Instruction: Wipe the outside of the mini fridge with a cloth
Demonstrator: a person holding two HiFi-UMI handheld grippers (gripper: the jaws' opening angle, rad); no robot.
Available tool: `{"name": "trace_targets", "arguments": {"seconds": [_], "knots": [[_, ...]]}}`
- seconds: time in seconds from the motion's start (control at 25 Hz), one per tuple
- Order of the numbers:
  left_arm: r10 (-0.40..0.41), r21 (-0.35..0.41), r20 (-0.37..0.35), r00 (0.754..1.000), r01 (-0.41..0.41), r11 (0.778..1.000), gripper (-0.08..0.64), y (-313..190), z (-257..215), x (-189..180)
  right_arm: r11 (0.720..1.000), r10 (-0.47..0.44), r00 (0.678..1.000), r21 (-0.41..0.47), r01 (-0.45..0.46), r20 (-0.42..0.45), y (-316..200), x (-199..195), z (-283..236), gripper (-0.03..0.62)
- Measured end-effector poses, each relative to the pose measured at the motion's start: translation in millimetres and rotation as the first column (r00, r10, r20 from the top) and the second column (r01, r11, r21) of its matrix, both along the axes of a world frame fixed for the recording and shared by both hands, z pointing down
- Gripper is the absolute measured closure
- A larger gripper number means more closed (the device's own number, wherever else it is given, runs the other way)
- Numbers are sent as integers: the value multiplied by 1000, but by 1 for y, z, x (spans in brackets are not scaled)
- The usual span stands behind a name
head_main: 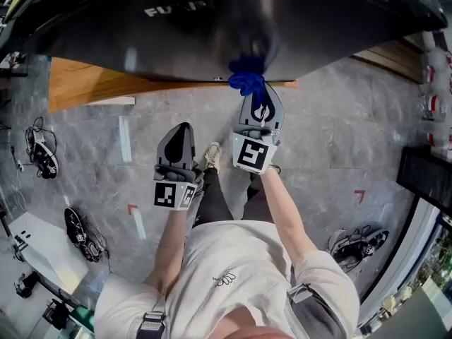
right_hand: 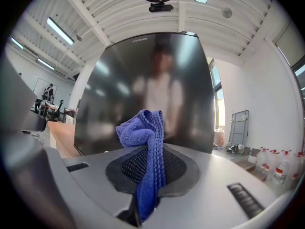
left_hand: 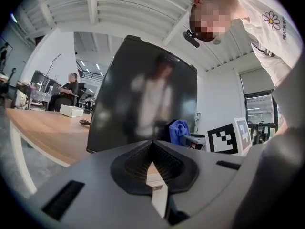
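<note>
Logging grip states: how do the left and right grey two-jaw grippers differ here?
The right gripper is shut on the blue knitted cloth, near the glossy black mini fridge; the left gripper is shut on nothing and sits back from it. Both point at the fridge.

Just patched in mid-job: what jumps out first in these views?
The bright blue cloth clamped in the right gripper, held up to the glossy black mini fridge. The fridge stands on a wooden table; the left gripper hangs beside the right, shut and empty.
</note>
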State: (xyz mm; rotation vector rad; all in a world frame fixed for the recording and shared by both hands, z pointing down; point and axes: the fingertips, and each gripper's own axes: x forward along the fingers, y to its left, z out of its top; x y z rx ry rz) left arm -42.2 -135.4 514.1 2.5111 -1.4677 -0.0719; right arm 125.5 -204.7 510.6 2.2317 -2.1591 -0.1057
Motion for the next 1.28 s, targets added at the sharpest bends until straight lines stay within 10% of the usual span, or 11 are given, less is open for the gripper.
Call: {"name": "trace_targets", "arguments": {"seconds": [0.8,1.28], "knots": [[55,-2,7,998,-55,999,555,8,26,79,988,142,988,-56,-145,-57,12,134,22,531],[-26,16,32,999,26,1000,555,11,28,40,995,55,998,-82,-52,34,39,84,12,531]]}}
